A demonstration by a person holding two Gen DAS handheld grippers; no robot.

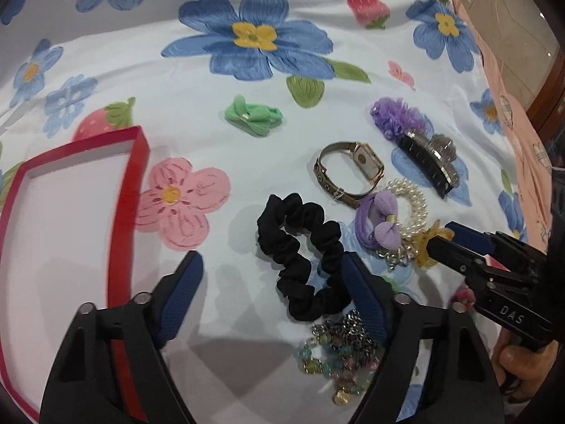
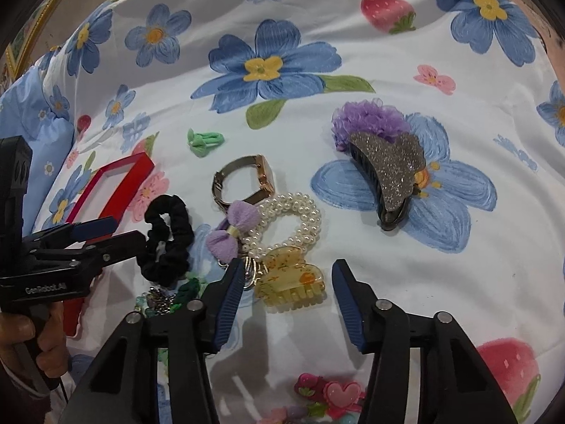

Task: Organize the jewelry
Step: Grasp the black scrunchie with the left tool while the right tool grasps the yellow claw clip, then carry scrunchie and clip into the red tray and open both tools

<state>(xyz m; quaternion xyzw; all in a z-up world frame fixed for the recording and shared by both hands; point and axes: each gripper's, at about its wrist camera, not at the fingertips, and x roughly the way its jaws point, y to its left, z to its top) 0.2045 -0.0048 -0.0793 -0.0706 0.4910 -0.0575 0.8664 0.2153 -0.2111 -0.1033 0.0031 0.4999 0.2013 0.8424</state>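
Jewelry lies on a floral sheet. My left gripper (image 1: pixel 272 265) is open over the sheet, its right finger touching a black scrunchie (image 1: pixel 303 254); a chain bracelet (image 1: pixel 339 353) lies under it. A red tray (image 1: pixel 127 190) with a white floor sits at left. My right gripper (image 2: pixel 287 272) is open around a yellow claw clip (image 2: pixel 289 282). It also shows in the left wrist view (image 1: pixel 448 236). Near it lie a pearl bracelet (image 2: pixel 300 215), a purple bow tie (image 2: pixel 226 233), a gold watch (image 2: pixel 243 176) and a glitter claw clip (image 2: pixel 395 173).
A green hair tie (image 1: pixel 254 116) lies further back. A purple scrunchie (image 2: pixel 367 120) sits behind the glitter clip. Pink heart clips (image 2: pixel 332 395) lie close under my right gripper. The sheet's right edge drops to a pink cloth (image 1: pixel 522 134).
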